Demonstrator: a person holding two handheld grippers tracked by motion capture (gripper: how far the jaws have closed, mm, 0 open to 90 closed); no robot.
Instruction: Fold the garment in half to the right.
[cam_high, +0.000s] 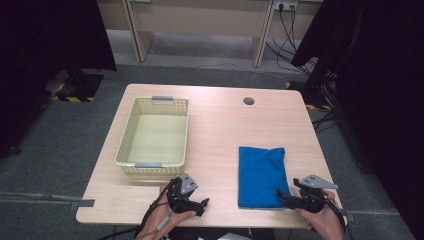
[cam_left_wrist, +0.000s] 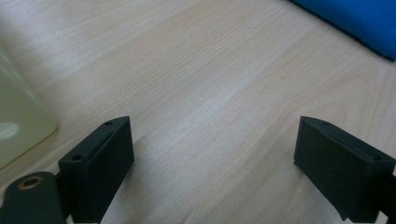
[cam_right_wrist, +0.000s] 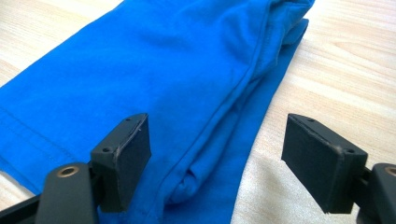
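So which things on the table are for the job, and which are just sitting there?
For the job:
- folded blue cloth, its near edge between the right gripper's open fingers
- left gripper, open above bare table
- probably the yellow basket, with nothing in it

Just sitting there:
- round grommet hole in the table
- cables on the floor behind

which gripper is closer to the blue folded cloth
Right. The right gripper is at the blue folded cloth's near right corner, jaws open over its edge. The left gripper is off to the cloth's left over bare table.
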